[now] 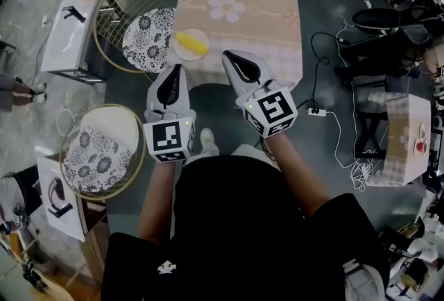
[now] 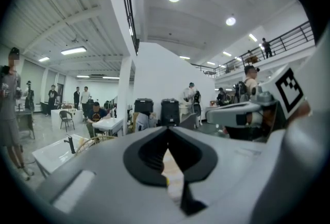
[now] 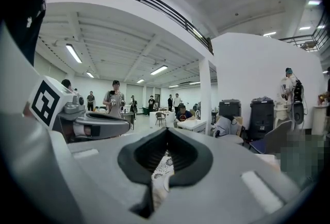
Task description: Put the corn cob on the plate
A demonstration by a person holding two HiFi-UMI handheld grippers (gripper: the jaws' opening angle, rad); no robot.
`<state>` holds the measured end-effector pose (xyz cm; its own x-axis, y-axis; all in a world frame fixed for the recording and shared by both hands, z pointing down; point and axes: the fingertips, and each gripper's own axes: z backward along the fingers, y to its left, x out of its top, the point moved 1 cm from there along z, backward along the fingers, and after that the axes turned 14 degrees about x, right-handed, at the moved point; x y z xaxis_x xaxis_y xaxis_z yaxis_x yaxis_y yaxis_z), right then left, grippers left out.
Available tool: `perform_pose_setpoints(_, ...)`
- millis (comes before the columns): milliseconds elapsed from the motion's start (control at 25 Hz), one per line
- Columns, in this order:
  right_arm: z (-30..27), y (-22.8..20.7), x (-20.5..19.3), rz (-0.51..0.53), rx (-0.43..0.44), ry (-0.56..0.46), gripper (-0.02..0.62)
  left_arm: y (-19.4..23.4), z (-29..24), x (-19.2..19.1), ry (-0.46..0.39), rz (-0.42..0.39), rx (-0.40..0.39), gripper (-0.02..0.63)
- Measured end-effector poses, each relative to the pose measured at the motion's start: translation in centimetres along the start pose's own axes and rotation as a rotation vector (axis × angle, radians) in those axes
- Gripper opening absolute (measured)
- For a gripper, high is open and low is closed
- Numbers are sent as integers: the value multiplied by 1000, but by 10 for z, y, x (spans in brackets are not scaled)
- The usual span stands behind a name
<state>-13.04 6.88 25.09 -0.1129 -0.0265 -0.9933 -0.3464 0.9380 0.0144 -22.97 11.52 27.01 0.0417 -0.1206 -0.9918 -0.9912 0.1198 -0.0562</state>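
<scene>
The yellow corn cob (image 1: 192,43) lies on a small pale plate (image 1: 180,53) at the near left edge of the table (image 1: 263,22), which has a checked cloth with a flower print. My left gripper (image 1: 177,69) hovers just in front of the plate with its tips near the rim. It is shut and holds nothing. My right gripper (image 1: 227,55) is to the right of the plate over the table's near edge, also shut and empty. In the left gripper view the jaws of the left gripper (image 2: 167,130) meet at the tips. The right gripper (image 3: 166,131) looks the same in its own view.
Two round wire chairs with patterned cushions stand at the left, one beside the table (image 1: 148,39) and one nearer me (image 1: 97,150). A white bench (image 1: 69,26) is further left. Cables and a power strip (image 1: 316,111) lie on the floor at the right, next to a small covered table (image 1: 406,136).
</scene>
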Motion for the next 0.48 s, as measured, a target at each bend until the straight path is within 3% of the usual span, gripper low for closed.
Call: perform_pose_setpoints(480,66,5,17,10,46,-38,2,-77,27,30,-40,-63,-51,9)
